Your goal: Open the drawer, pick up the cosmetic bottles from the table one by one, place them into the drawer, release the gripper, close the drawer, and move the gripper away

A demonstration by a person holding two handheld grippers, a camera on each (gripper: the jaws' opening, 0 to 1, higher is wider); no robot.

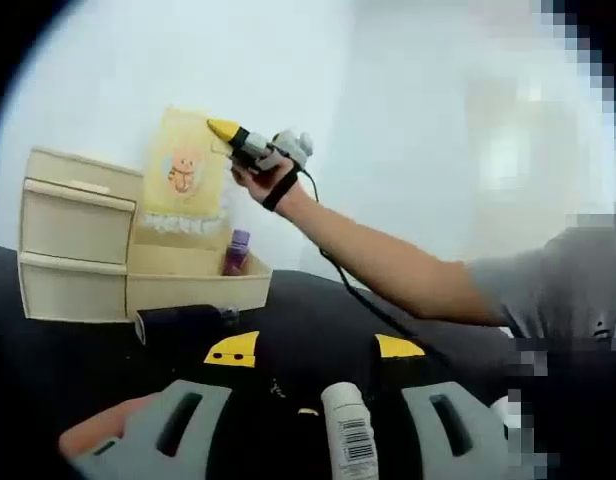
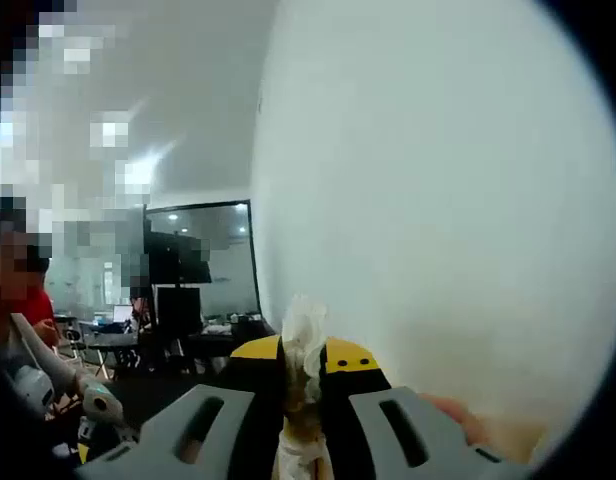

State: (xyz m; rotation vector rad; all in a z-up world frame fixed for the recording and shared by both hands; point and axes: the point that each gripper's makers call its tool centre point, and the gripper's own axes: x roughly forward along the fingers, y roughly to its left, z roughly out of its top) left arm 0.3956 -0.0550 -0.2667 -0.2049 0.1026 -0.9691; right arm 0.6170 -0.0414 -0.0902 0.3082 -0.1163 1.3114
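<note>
left claw (image 1: pixel 318 400): i have it clenched on a white bottle (image 1: pixel 348 430).
right claw (image 2: pixel 306 400): gripping crumpled tissue (image 2: pixel 306 345), raised.
drawer (image 1: pixel 193 288): open, purple bottle (image 1: pixel 236 252) inside.
risk: bottle may slip out sideways.

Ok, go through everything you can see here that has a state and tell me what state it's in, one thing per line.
drawer organizer: upright on the dark table, its two stacked drawers shut.
open tray: beside the drawers, a purple bottle standing in it.
white bottle: gripped between the left gripper jaws.
right gripper: raised in the person's hand, shut on a crumpled whitish thing.
black tube: lying on the table.
</note>
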